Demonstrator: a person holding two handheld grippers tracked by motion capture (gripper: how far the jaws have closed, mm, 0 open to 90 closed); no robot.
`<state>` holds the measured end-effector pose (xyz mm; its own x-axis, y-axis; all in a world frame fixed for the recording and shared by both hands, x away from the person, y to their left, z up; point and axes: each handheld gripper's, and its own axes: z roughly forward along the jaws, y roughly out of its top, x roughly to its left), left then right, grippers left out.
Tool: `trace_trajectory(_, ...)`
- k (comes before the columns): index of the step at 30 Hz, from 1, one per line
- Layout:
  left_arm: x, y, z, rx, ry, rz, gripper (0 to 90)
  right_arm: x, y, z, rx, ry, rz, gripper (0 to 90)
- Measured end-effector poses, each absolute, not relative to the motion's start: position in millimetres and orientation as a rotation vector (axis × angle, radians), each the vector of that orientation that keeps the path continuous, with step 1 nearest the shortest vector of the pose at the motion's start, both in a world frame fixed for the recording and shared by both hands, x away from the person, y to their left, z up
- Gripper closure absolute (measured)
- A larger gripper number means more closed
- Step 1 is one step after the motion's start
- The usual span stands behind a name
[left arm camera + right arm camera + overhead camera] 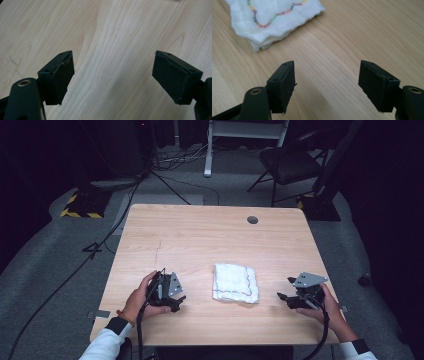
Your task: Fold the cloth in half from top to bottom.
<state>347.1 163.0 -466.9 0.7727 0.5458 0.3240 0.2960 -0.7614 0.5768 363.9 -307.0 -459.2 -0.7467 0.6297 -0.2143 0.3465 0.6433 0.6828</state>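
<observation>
We see a folded white cloth (235,283) lying centre-low on the tabletop (210,235), both claws, left claw (175,301) and right claw (285,296), spread apart and empty; we should approach opposite edges evenly.

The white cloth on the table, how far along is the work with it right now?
Done: the white cloth already lies folded into a neat stack of layers on the wooden table. In hand: nothing; the left gripper and the right gripper sit either side of it, jaws open and empty, apart from the cloth. Left: probably little or nothing, unless another fold is meant.
</observation>
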Motion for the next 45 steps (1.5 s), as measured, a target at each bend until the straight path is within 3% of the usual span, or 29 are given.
trace_trajectory(18, 336, 213, -482, 2.410, 0.799, 0.659, 17.4, 346, -369, -476, 0.993, 2.339, 0.870, 28.9)
trace_trajectory(31, 331, 256, -498, 2.265, 0.955, 0.495, 16.3, 332, -403, -496, 1.199, 2.258, 0.961, 27.8)
trace_trajectory(36, 327, 274, -504, 2.162, 1.096, 0.422, 15.9, 330, -409, -501, 1.238, 2.244, 0.982, 26.7)
trace_trajectory(45, 325, 275, -504, 2.150, 1.123, 0.430, 15.4, 329, -409, -503, 1.242, 2.225, 0.997, 25.8)
